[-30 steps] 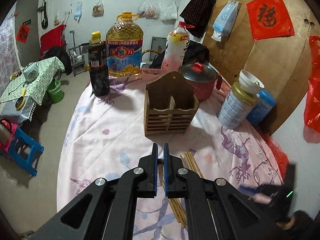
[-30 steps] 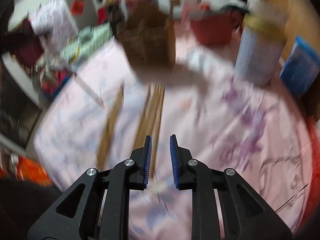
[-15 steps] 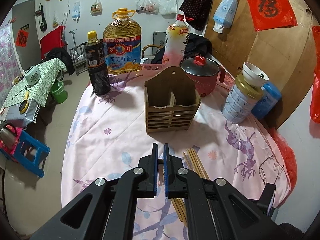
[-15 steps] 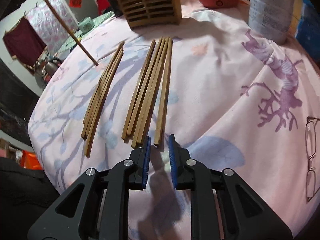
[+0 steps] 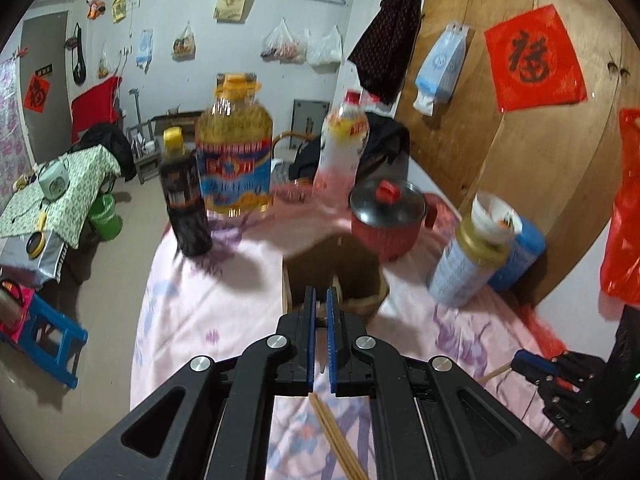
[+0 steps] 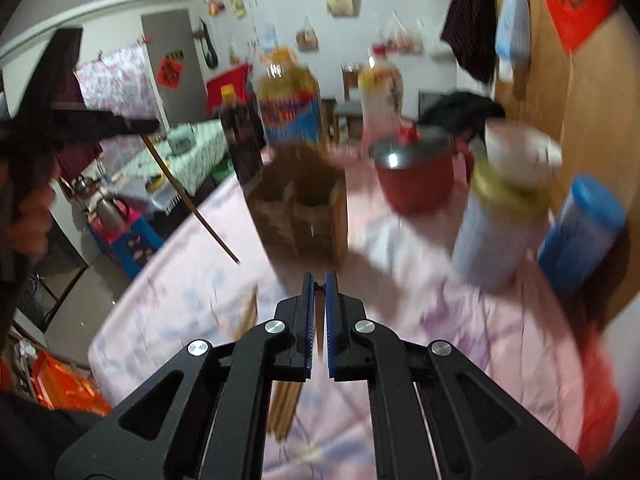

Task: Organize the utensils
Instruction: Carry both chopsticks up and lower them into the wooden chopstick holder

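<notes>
- Left gripper (image 5: 319, 300): fingers pinch one chopstick (image 6: 188, 204), held aloft and slanting down over the tabletop's left edge.
- Right gripper (image 6: 317, 284): fingers pressed on another chopstick (image 6: 319, 322), long axis along them.
- Holder (image 6: 300, 208) stands dead ahead, mid-table; the left looks nearer.
- Spare chopsticks (image 5: 338, 440) lie near the front edge.

right gripper (image 6: 318, 312) clamping chopstick (image 6: 319, 330), wooden holder (image 6: 300, 208) ahead
</notes>
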`<state>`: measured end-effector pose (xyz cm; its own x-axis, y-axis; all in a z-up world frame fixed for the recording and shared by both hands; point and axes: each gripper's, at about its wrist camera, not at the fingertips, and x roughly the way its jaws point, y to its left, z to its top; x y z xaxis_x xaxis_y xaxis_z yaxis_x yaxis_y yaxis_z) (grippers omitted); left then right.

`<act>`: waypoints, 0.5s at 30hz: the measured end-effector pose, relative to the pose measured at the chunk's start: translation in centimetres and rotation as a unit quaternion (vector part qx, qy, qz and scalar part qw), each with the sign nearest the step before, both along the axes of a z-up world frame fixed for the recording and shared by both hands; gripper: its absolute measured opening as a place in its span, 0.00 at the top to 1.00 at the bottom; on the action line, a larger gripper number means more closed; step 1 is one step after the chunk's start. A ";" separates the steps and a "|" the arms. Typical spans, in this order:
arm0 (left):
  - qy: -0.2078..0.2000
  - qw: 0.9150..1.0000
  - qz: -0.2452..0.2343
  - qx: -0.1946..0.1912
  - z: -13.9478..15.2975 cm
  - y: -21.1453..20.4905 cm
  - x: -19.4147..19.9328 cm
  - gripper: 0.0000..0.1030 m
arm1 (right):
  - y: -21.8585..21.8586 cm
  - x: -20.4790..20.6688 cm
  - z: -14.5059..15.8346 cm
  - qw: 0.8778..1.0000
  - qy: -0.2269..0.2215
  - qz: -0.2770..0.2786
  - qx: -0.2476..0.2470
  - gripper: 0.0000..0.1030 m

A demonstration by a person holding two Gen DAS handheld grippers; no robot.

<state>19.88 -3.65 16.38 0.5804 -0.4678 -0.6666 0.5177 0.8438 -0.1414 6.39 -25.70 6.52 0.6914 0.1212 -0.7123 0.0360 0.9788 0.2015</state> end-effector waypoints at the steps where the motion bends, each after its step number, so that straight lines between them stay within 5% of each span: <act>1: -0.004 1.000 -0.001 -0.002 0.5 -0.2 0.3 0.95 | -0.2 0.6 0.5 1.000 -0.004 0.002 0.003 0.94; 8: -0.033 0.999 0.000 -0.010 3.4 -2.4 4.4 0.95 | -0.3 7.5 5.0 0.999 -0.051 0.016 -0.003 0.94; 15: 0.002 1.000 0.005 -0.010 0.9 -4.1 8.8 0.94 | -0.7 13.8 5.7 0.997 -0.075 0.013 -0.002 0.94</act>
